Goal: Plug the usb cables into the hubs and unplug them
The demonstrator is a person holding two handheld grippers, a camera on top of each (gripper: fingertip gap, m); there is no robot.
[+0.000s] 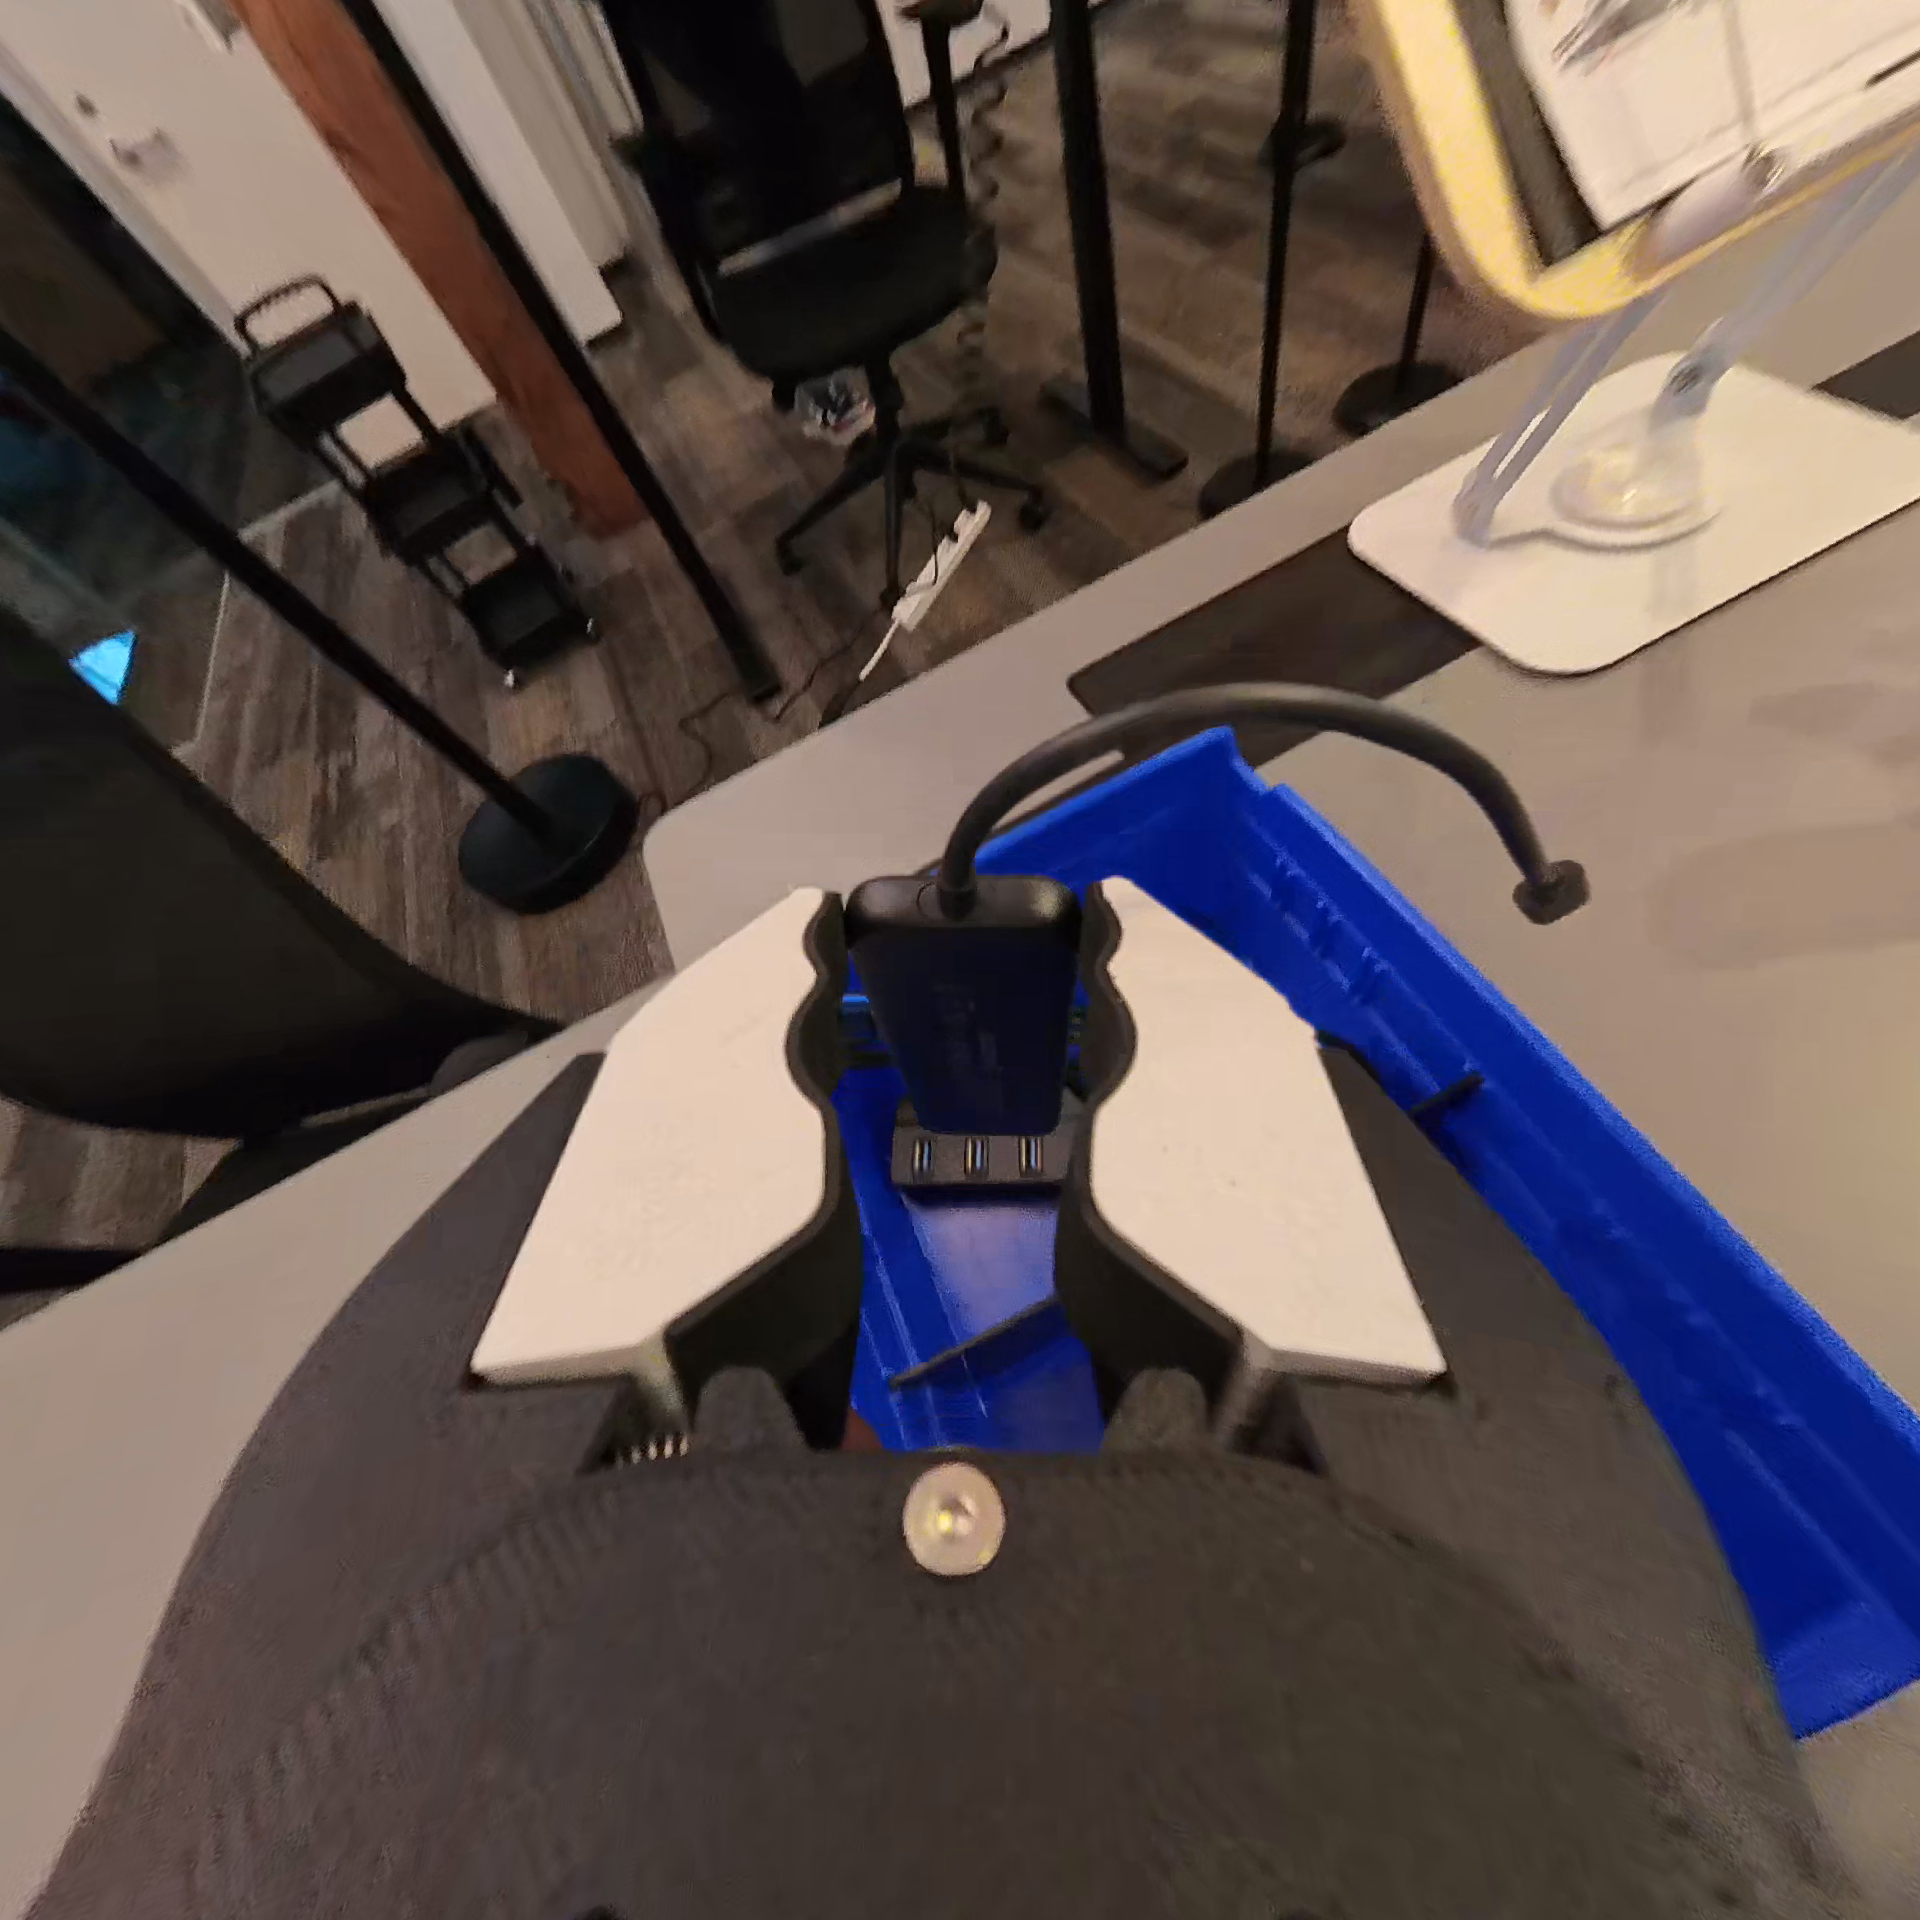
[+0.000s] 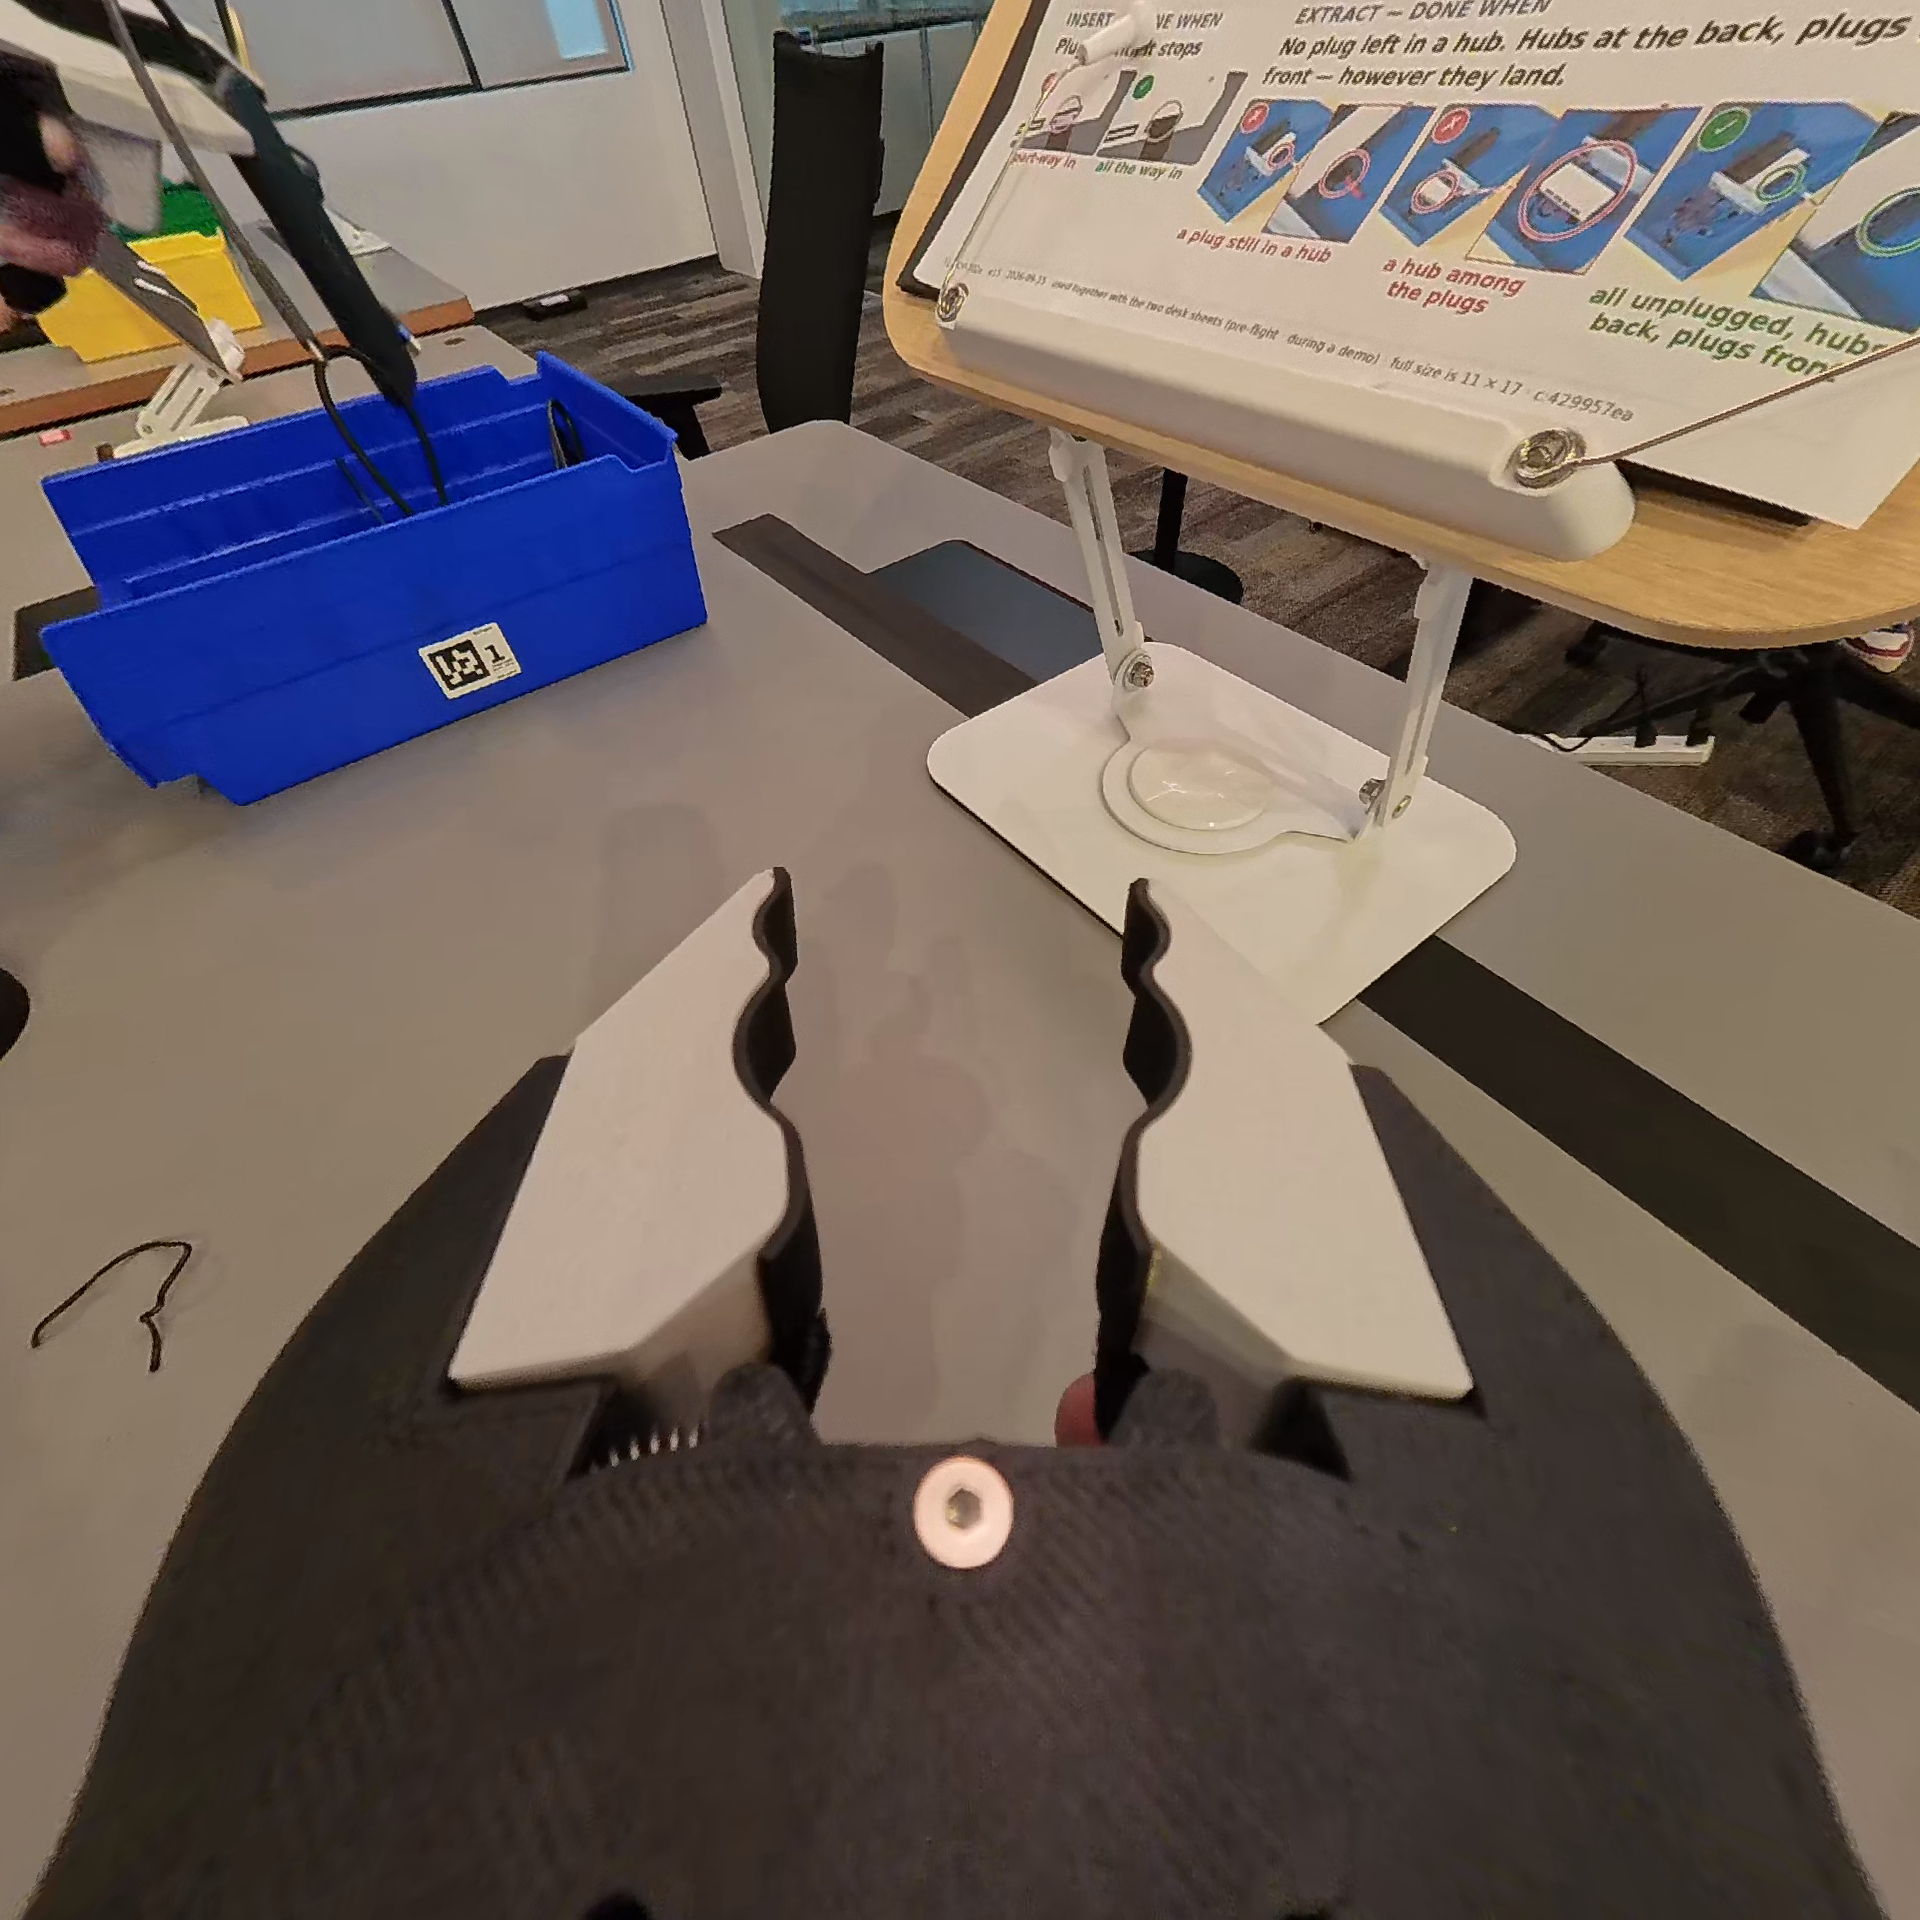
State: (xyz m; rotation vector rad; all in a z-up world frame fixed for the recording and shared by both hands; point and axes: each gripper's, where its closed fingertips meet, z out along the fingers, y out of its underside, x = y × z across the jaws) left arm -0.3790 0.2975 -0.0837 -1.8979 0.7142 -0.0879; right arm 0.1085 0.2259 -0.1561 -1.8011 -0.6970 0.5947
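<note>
Left tool point(image 1: 961, 1039) clamped on slim black USB hub point(image 1: 961, 1018), lifted above blue plastic divided bin point(image 2: 364, 582) at far left of grey tabletop point(image 2: 623, 935). Hub's long axis runs along tool fingers, ports facing near, its cable point(image 1: 1247, 717) trailing far. Right tool point(image 2: 961, 1039) spread apart, holding nothing, well apart to the right; cables lie in bin, nearer left tool.

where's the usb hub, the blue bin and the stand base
usb hub point(image 1: 961, 1023), left wrist view, its dark top face
blue bin point(image 2: 343, 665), right wrist view, front wall
stand base point(image 2: 1382, 862), right wrist view, flat white plate

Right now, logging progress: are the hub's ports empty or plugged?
Empty: the three ports visible on the hub in the left hand-held gripper hold no plugs.
</note>
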